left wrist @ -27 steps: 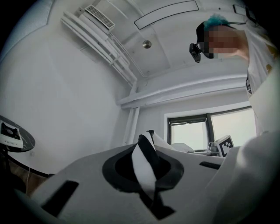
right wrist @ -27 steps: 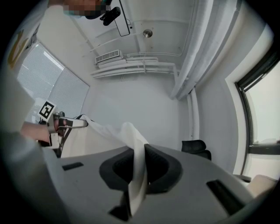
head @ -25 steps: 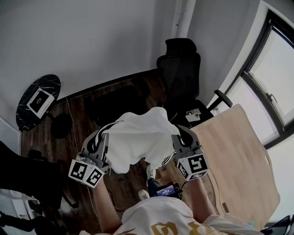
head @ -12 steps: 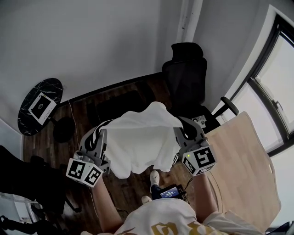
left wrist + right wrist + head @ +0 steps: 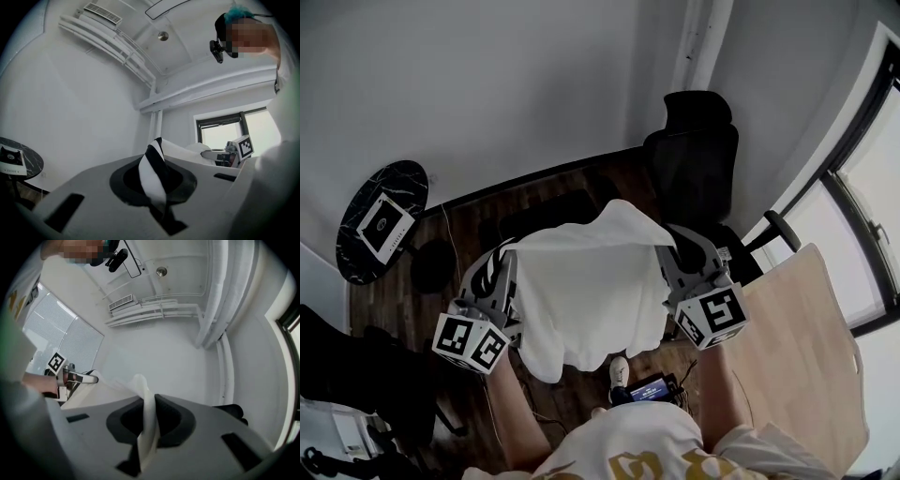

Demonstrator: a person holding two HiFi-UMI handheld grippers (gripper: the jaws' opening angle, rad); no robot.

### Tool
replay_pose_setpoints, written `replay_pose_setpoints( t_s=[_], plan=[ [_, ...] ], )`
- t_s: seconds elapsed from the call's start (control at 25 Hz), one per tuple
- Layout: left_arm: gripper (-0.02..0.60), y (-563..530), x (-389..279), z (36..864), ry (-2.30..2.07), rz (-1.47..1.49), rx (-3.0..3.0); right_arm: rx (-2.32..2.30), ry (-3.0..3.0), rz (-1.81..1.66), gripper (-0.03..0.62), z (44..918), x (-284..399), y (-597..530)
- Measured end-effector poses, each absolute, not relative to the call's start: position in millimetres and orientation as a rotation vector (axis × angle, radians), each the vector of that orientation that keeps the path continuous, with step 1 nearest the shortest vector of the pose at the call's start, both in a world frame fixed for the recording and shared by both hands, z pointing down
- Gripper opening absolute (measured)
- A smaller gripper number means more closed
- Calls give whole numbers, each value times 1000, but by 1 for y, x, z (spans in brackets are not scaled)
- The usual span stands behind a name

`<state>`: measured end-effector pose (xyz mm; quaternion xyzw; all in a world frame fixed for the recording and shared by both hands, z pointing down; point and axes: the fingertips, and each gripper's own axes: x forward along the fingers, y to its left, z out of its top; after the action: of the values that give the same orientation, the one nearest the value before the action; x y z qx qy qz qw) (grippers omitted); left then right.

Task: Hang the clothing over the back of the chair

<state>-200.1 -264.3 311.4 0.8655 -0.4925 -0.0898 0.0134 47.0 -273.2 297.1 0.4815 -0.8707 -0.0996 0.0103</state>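
A white garment [image 5: 591, 286] with a black-and-white striped edge hangs stretched between my two grippers, held up in the air. My left gripper [image 5: 499, 272] is shut on the striped edge [image 5: 152, 176]. My right gripper [image 5: 675, 253] is shut on a white fold of the garment [image 5: 147, 427]. Beyond the cloth stands the black office chair [image 5: 694, 155], its tall back and headrest near the wall corner. Only its top [image 5: 229, 411] shows in the right gripper view. The right gripper [image 5: 234, 152] appears across the garment in the left gripper view.
A round black side table [image 5: 380, 216] with a white card stands at the left by the wall. A light wooden tabletop [image 5: 797, 347] lies at the right under the window. A dark device [image 5: 652, 387] and a shoe are on the wooden floor below the cloth.
Both grippers have carried the garment up and forward toward the chair. The cloth now spreads wider and flatter between them, and the chair sits closer behind it.
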Motion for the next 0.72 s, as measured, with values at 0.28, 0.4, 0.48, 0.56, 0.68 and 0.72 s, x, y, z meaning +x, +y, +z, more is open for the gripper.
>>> replay_pose_setpoints(
  t_s=[0.28, 0.4, 0.48, 0.56, 0.68, 0.72],
  plan=[
    [29, -310, -205, 336, -1582, -186, 2612, 1440, -2749, -242, 34, 315, 41, -326],
    [29, -328, -213, 343, -1600, -181, 2567, 1381, -2760, -248, 35, 317, 31, -351],
    [29, -338, -218, 347, -1618, -166, 2542, 1338, -2754, -264, 35, 318, 24, -363],
    [29, -348, -220, 355, -1638, -116, 2526, 1294, -2745, -283, 35, 324, 20, -375],
    [29, -358, -219, 370, -1658, -18, 2507, 1216, -2741, -257, 35, 344, 18, -390],
    [29, -361, -217, 377, -1660, 10, 2498, 1188, -2745, -231, 35, 351, 18, -393]
  ],
)
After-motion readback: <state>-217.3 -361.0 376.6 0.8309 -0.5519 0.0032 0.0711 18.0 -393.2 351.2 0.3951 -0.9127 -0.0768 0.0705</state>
